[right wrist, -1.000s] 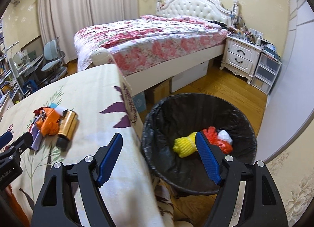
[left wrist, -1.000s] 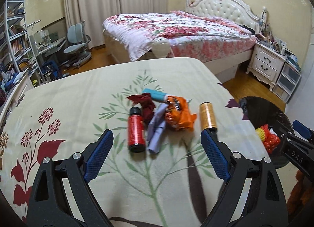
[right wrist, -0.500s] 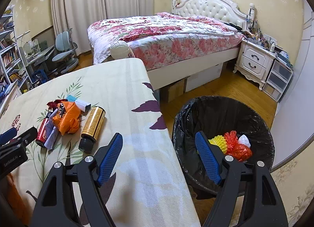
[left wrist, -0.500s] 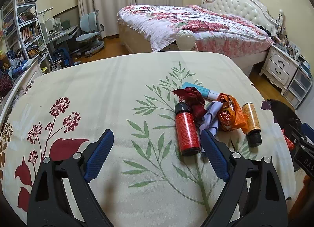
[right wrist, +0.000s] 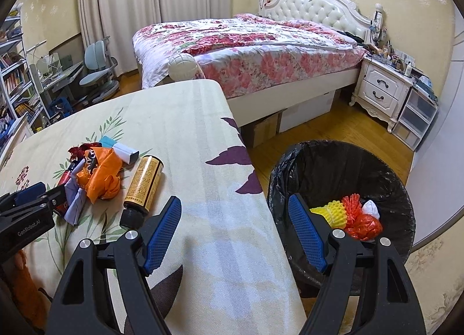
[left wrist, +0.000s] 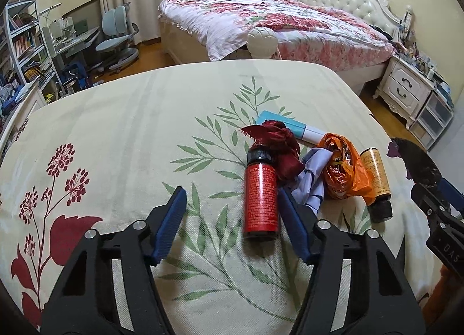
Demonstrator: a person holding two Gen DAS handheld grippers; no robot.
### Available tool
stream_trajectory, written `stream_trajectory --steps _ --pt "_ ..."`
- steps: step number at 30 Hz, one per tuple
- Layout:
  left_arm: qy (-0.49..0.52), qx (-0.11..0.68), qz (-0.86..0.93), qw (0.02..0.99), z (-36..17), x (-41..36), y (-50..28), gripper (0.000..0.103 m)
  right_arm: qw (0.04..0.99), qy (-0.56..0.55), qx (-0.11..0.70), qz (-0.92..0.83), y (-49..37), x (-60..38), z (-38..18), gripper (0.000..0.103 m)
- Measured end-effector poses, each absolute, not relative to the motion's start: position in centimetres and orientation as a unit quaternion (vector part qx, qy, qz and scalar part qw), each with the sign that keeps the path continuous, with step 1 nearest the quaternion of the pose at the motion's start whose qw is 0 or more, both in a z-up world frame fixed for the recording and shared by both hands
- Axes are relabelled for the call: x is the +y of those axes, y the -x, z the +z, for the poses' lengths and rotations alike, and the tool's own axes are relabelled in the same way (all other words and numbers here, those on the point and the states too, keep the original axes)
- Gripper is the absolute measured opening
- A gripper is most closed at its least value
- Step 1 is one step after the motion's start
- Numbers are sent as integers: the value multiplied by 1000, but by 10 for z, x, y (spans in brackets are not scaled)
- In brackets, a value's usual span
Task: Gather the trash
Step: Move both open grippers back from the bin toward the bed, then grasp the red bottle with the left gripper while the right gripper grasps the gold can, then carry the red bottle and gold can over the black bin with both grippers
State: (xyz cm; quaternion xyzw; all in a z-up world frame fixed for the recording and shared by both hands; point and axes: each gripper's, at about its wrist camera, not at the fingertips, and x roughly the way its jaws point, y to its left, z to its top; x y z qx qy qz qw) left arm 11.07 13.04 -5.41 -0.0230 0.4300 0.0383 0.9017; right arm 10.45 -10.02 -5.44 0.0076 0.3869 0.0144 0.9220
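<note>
A pile of trash lies on the floral tablecloth [left wrist: 116,132]: a red bottle [left wrist: 260,193], a dark red wrapper [left wrist: 278,143], a lilac paper [left wrist: 313,178], an orange bag [left wrist: 345,169], a gold bottle [left wrist: 377,181] and a blue-white tube [left wrist: 301,130]. My left gripper [left wrist: 232,219] is open and empty, its right finger beside the red bottle. My right gripper [right wrist: 236,232] is open and empty over the table's right edge, beside the gold bottle [right wrist: 143,184]. A black-lined trash bin [right wrist: 342,167] holds yellow and red trash [right wrist: 348,216].
The bin stands on the wooden floor to the right of the table. A bed [right wrist: 255,45], a white nightstand [right wrist: 382,88], desk chairs [left wrist: 116,36] and bookshelves [left wrist: 20,45] stand beyond. The left gripper's body shows at the left in the right wrist view [right wrist: 26,216].
My left gripper has swung left and closer, so the trash pile now sits to its right. My right gripper has moved left from over the bin to the table's edge.
</note>
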Motion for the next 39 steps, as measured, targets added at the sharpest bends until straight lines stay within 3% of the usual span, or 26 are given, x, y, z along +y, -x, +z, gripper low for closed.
stream_trajectory --steps 6,8,23,30,34,37,39 --pt "29 434 23 900 -57 131 -116 27 922 -4 388 20 -105 -94 -55 74" --pt "28 433 19 901 -57 131 -115 23 922 -3 388 22 -105 -91 -54 74" --pt "43 429 41 901 -56 160 -90 23 923 5 381 49 -113 -61 -46 73" --pt "56 427 58 901 -56 180 -81 23 916 9 396 64 -127 -45 -53 55" --pt "62 426 59 900 -56 184 -79 23 911 12 406 68 -130 -40 -59 50" --pt "61 425 59 901 -56 183 -78 23 906 12 417 72 -130 -38 -65 40" --pt "61 424 59 902 -56 183 -78 23 902 7 424 80 -129 -38 -68 27"
